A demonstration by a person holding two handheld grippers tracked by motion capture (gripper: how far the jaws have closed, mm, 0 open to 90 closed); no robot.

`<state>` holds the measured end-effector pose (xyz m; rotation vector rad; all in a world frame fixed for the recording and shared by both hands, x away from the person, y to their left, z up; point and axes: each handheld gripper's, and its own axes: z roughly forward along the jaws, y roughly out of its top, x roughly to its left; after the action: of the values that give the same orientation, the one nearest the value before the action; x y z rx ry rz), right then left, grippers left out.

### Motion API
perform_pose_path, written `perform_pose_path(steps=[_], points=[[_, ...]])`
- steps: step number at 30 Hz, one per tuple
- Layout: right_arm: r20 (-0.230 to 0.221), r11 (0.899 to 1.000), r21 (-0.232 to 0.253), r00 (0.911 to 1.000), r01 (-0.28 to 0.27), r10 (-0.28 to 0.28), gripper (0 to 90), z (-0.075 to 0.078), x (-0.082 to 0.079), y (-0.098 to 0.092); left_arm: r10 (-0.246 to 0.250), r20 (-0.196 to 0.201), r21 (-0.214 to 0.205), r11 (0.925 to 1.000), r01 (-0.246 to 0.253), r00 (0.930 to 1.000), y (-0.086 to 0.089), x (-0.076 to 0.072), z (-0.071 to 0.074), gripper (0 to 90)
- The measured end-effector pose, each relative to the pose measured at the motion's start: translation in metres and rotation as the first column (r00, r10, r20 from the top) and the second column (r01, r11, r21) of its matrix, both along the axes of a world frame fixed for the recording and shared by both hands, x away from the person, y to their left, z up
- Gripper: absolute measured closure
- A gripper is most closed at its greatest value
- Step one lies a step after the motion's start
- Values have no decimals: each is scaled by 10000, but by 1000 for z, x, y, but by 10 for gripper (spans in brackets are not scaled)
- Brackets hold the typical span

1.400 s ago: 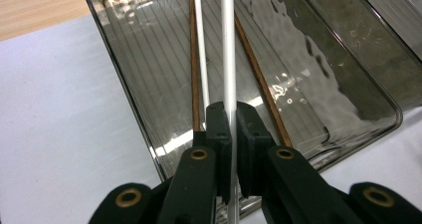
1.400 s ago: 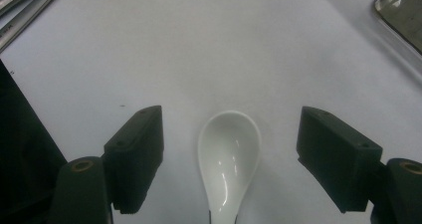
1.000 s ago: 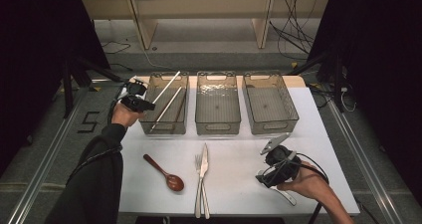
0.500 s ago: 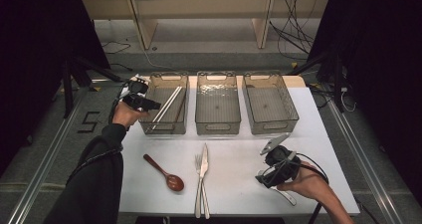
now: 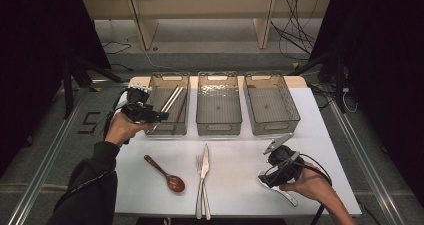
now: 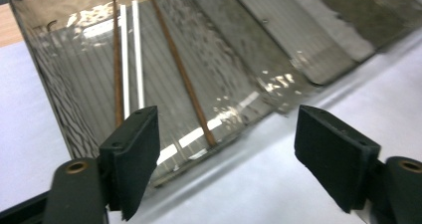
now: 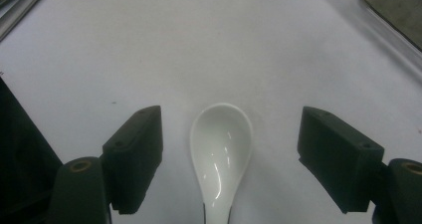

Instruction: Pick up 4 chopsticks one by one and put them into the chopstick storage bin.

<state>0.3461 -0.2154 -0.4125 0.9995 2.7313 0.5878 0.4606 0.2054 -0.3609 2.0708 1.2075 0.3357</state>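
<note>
Presently right gripper (image 7: 231,154) jaws stand released, astride the white spoon (image 7: 221,149), its handle running back between them. Left gripper (image 6: 226,154), just opened, empty, faces the chopsticks (image 6: 181,74) in the left bin (image 5: 167,130).

A lab: dark curtains, loose cables (image 5: 295,32), floor rails (image 5: 45,162).

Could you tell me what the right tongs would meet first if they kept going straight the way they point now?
Most likely the white spoon: its bowl lies on the table between the open jaws of the right tongs. Past it, bare table, though depth is unclear.
</note>
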Motion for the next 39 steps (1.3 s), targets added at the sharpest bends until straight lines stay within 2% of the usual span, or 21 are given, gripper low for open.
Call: perform_pose_path(steps=[3,6,10,15,17,21,25,32,39], points=[[-42,9999,-17,9999,154,-154,267,-1,0,-2,-247,140,-63,9997,248,9996,-2,-13,3,228],[-115,9996,-54,9995,287,-287,265,-2,0,-3,-439,348,86,9990,436,9984,-5,-25,1,216],[-189,9992,-109,9991,386,-388,265,-2,0,-4,-876,101,147,9961,875,9961,-7,-41,-10,198],[-264,9990,-170,9988,406,-410,266,-4,0,-4,-939,62,-60,9956,939,9956,-5,-56,-18,181],[-304,9990,-180,9987,406,-411,266,-4,0,-4,-989,88,-13,9951,989,9951,-6,-61,-19,178],[-363,9988,-243,9984,420,-428,266,-5,0,-4,-938,202,-173,9954,941,9954,-9,-69,-23,172],[-393,9986,-282,9982,441,-452,266,-6,0,-5,-1182,202,-284,9925,1188,9928,-14,-78,-28,159],[-628,9978,-390,9965,534,-558,266,-9,1,-8,-1289,369,-400,9907,1304,9910,-15,-89,-31,153],[-824,9970,-576,9950,524,-571,266,-12,1,-9,-1468,356,-404,9881,1482,9885,-15,-98,-33,153]])
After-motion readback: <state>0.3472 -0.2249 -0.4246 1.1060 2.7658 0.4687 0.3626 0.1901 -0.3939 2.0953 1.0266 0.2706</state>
